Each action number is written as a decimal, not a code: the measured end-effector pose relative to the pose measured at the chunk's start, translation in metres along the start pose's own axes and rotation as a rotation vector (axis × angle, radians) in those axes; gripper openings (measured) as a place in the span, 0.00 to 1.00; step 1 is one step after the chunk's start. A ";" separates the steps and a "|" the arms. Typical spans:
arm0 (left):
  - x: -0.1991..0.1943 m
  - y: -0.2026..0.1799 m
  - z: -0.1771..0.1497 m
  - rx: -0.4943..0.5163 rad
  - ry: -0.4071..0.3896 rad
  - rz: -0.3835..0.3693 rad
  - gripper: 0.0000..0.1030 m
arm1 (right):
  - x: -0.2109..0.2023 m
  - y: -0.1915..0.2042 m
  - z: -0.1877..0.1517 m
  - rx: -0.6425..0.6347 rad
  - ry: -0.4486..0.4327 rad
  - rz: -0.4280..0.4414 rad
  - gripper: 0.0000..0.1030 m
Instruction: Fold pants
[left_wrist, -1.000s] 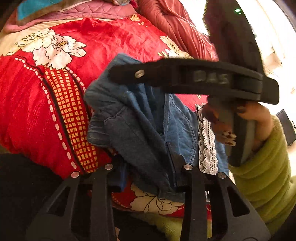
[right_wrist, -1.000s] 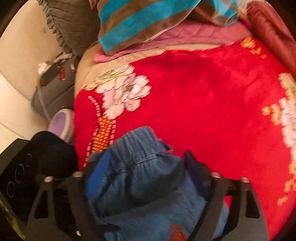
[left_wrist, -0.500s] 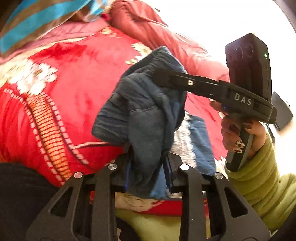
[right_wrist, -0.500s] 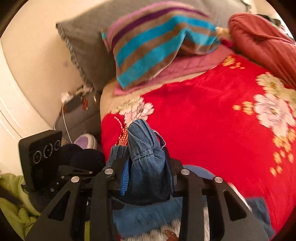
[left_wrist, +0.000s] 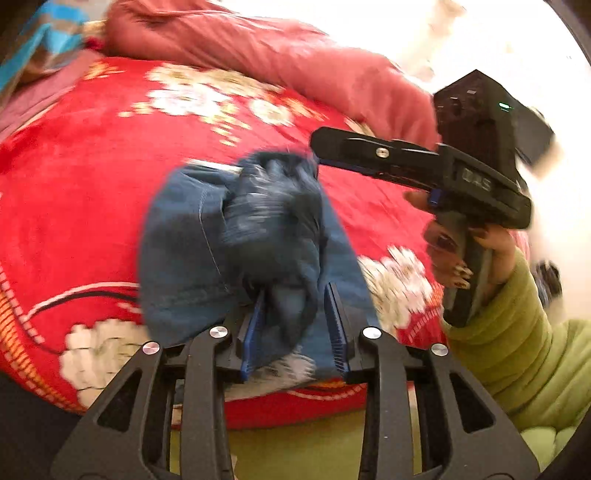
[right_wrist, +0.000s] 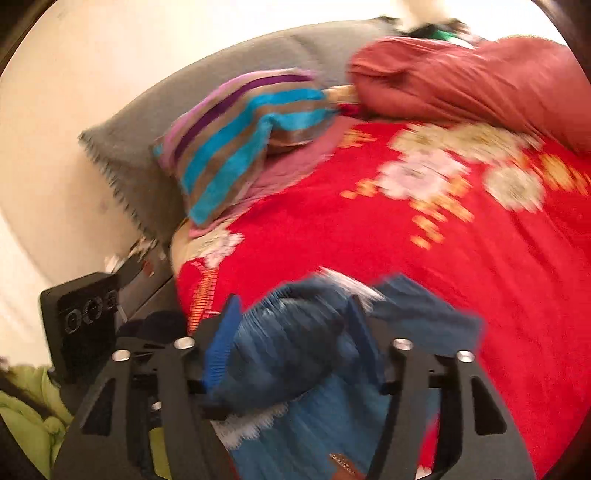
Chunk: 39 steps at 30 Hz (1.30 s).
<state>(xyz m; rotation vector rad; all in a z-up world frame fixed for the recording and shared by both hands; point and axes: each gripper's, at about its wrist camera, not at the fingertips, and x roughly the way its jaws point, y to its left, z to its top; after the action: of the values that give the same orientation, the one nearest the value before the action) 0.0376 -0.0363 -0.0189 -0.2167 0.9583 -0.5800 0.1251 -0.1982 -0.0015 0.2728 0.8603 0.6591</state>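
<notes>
A: What lies under everything?
B: A bed (right_wrist: 480, 258) with a red flowered blanket (left_wrist: 92, 184).
A: And the pants (left_wrist: 229, 236)?
B: Blue denim, bunched above the blanket at its near edge.
A: The left gripper (left_wrist: 293, 325)?
B: Its fingers pinch a fold.
A: The right gripper (right_wrist: 291, 332)?
B: Its fingers have just been opening, denim loose between them.

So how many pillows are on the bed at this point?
2: a striped pillow near the bed's head, leaning on a grey pillow against the wall behind it. Others may be hidden beyond the pink quilt.
</notes>
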 end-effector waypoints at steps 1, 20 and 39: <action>0.005 -0.007 -0.003 0.026 0.020 -0.013 0.24 | -0.005 -0.008 -0.008 0.033 -0.001 -0.023 0.71; 0.026 -0.033 -0.015 0.113 0.098 -0.008 0.33 | 0.000 0.014 -0.027 0.053 0.035 -0.035 0.33; -0.020 -0.014 -0.009 0.012 -0.027 -0.002 0.58 | -0.031 0.003 -0.041 0.019 0.018 -0.205 0.69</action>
<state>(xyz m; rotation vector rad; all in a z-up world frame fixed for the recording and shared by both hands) 0.0162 -0.0359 -0.0040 -0.2141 0.9286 -0.5830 0.0778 -0.2175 -0.0070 0.1926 0.8983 0.4635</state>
